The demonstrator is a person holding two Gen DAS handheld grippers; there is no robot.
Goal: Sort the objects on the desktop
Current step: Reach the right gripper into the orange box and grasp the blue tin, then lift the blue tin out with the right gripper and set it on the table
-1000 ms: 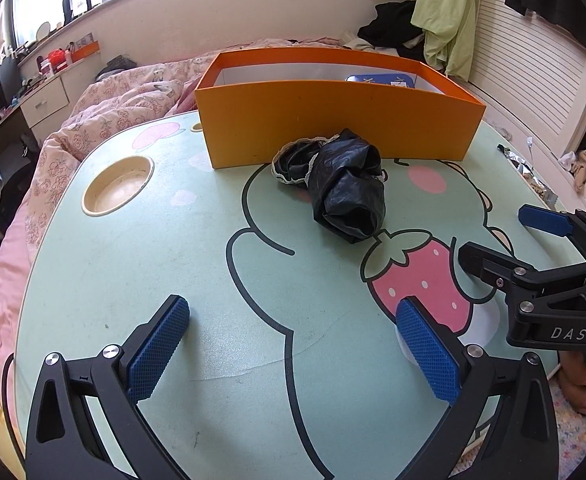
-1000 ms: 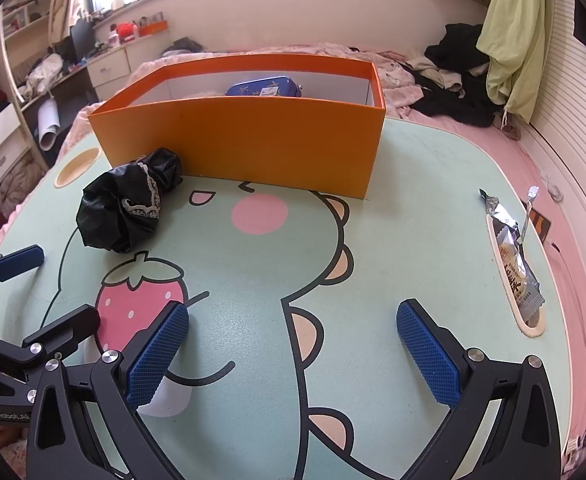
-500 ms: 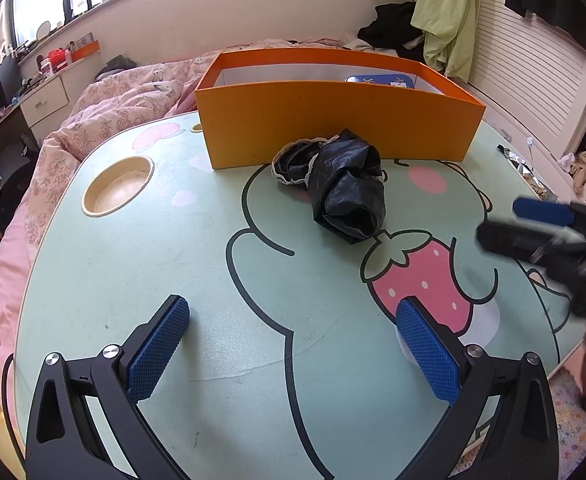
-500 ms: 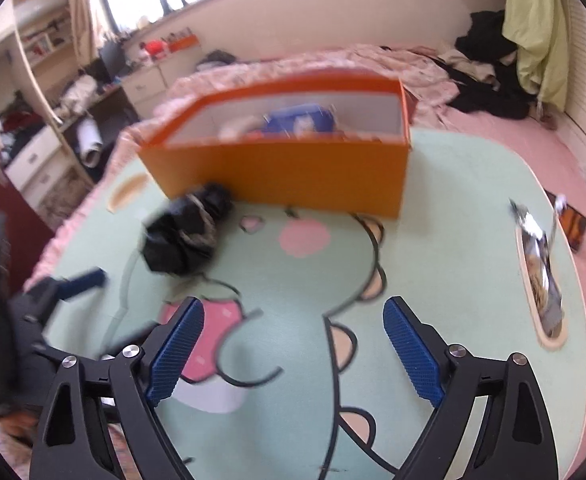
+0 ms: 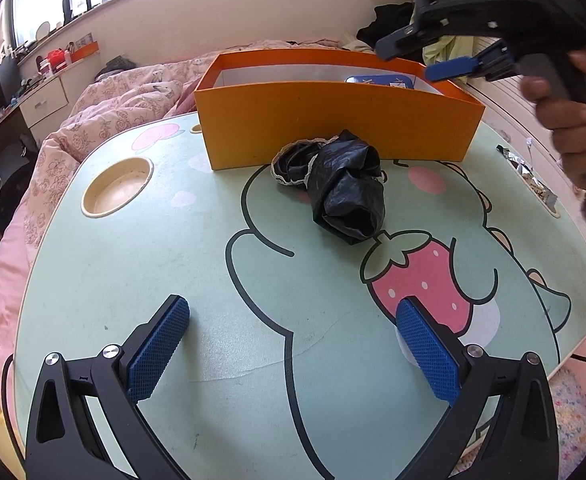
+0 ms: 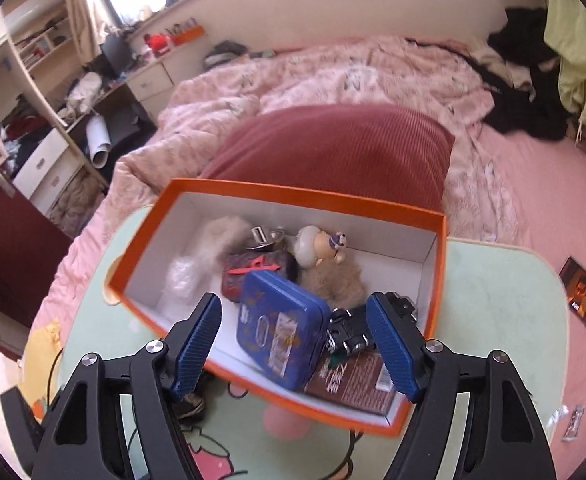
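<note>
Mint-green cartoon-print table (image 5: 133, 264) w/ open-top orange cardboard box (image 5: 333, 128) at far side. Crumpled black plastic bag w/ lace trim (image 5: 341, 188) lies just in front of box, touching its front wall. Left gripper (image 5: 293, 344) hovers well nearer than bag, jaws wide, nothing btwn. Right gripper (image 5: 425, 60), held by hand (image 5: 573, 116), above box's right end; blue tin (image 5: 381, 80) inside.

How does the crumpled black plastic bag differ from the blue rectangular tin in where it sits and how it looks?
The crumpled black plastic bag lies on the green cartoon-print table, outside the orange cardboard box; the blue rectangular tin is inside the box, propped at a tilt. The bag is soft and shapeless, the tin rigid with printed labels. Neither is held.
</note>
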